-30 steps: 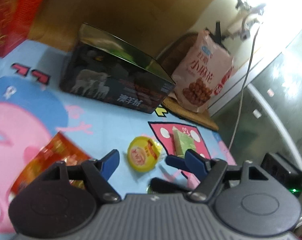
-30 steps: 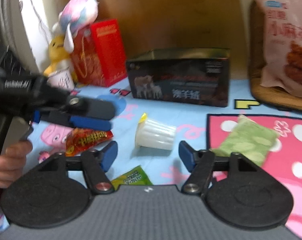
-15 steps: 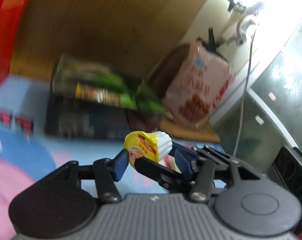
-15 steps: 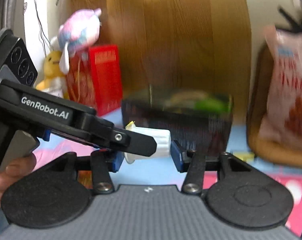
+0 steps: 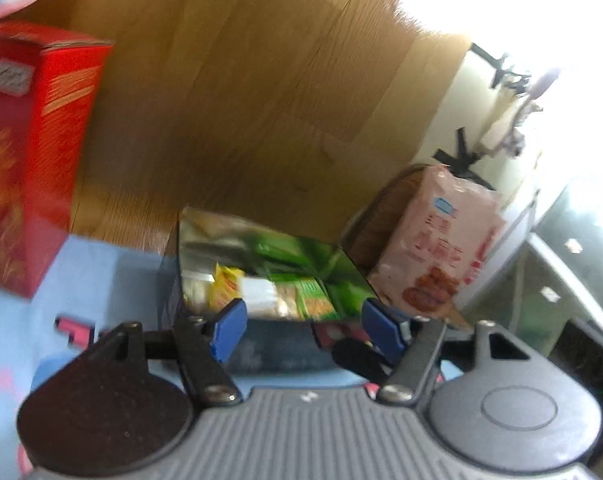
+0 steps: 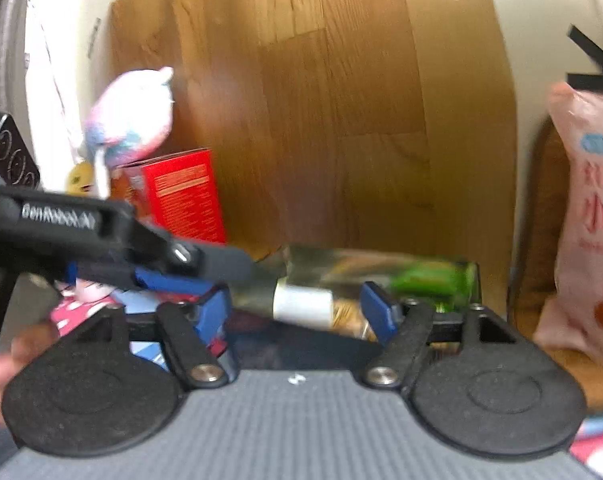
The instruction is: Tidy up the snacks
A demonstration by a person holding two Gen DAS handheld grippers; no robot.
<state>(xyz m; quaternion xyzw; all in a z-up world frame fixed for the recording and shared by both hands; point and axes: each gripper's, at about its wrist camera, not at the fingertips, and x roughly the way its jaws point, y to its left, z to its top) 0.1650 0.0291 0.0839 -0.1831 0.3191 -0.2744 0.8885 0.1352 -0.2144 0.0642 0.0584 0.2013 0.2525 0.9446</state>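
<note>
Jelly cup (image 5: 261, 298) now in tin (image 5: 205, 332), both tools opening (empty), above its rim.

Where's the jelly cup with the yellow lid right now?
The jelly cup lies inside the open tin box, beside a green packet; in the left wrist view it shows between the opening jaws, untouched.

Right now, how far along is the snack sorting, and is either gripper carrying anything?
Done: the open dark tin already holds green packets, a yellow packet and the white jelly cup. In hand: nothing; the left gripper and right gripper are both opening with bare fingers. Left: only the pink snack bag shows outside the tin; the mat is mostly hidden.
</note>
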